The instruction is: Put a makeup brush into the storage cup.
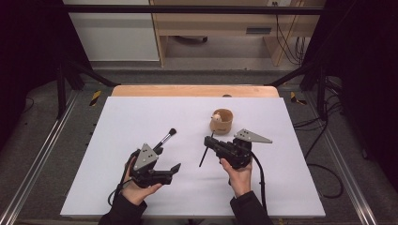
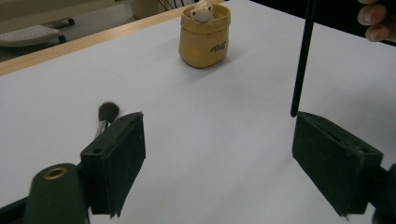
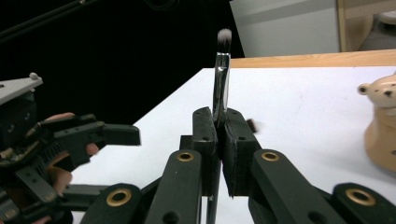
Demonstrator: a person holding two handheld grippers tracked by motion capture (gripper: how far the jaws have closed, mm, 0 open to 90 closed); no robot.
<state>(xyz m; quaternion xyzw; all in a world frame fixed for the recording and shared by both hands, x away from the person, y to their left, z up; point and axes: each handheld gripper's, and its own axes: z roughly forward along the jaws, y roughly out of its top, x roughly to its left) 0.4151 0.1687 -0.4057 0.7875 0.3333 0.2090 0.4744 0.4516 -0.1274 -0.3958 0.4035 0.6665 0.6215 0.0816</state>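
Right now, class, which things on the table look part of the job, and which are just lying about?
Likely in the job:
- slim black-handled makeup brush, clamped in the right claw
- small tan holder with a bear figure
- open left claw

Lying about:
- dark-bristled brush with a silver ferrule, flat on the white tabletop

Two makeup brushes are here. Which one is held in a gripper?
The thin brush, clamped between the right gripper's jaws. The other brush lies on the table beside the open left gripper.
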